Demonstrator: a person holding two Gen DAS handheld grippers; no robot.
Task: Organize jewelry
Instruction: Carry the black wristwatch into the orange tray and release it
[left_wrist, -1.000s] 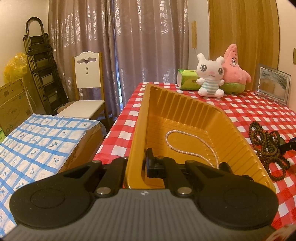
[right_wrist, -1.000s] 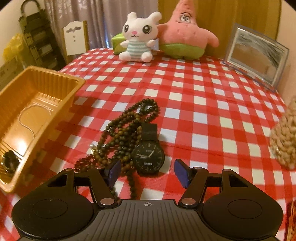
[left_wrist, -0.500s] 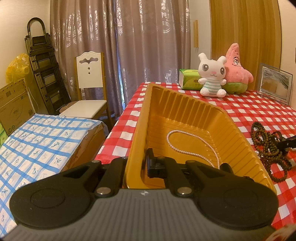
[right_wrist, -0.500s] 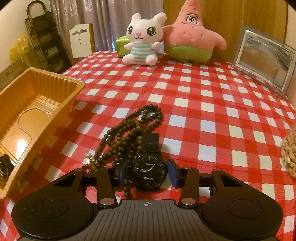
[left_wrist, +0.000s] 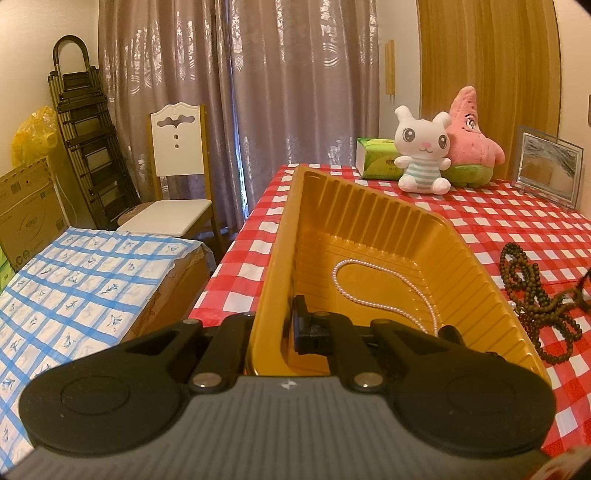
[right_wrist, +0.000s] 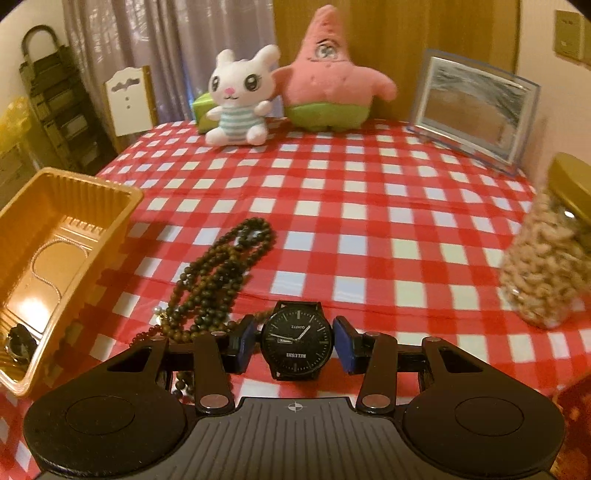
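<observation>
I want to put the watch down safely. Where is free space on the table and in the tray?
Free: cloth between beads and jar, up to the toys; tray floor beyond the pearl necklace. Crowded: beside the beads, near tray's wall.

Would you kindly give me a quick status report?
Left gripper shut on tray wall. Right gripper shut on watch. Pearl necklace in tray. Dark beads beside watch.

tray (right_wrist: 110, 192): left of frame, on the desk (right_wrist: 369, 221)
pearl necklace (right_wrist: 55, 254): in tray
beads (right_wrist: 218, 280): centre, right of tray
watch (right_wrist: 296, 341): bottom centre
jar (right_wrist: 543, 266): right edge
</observation>
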